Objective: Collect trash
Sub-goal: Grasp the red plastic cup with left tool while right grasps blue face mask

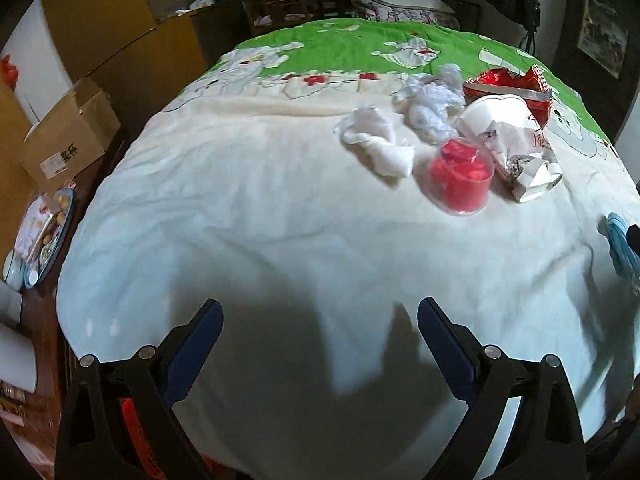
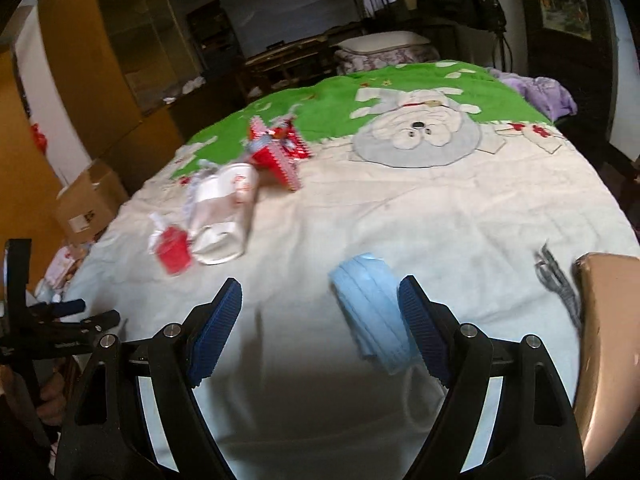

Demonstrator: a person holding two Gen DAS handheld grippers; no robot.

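The trash is lying clustered on the bed (image 1: 248,208): a crumpled tissue (image 1: 376,142) is sitting left of the plastic cup (image 1: 460,176), with the paper cup (image 1: 500,120) just behind it and the snack wrapper (image 1: 508,84) farther back. The face mask (image 2: 372,312) is lying apart, nearer, beside the box (image 2: 604,340).

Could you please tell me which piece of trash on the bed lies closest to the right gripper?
The light blue face mask, beside the right gripper's open fingers; the other trash sits clustered farther away.
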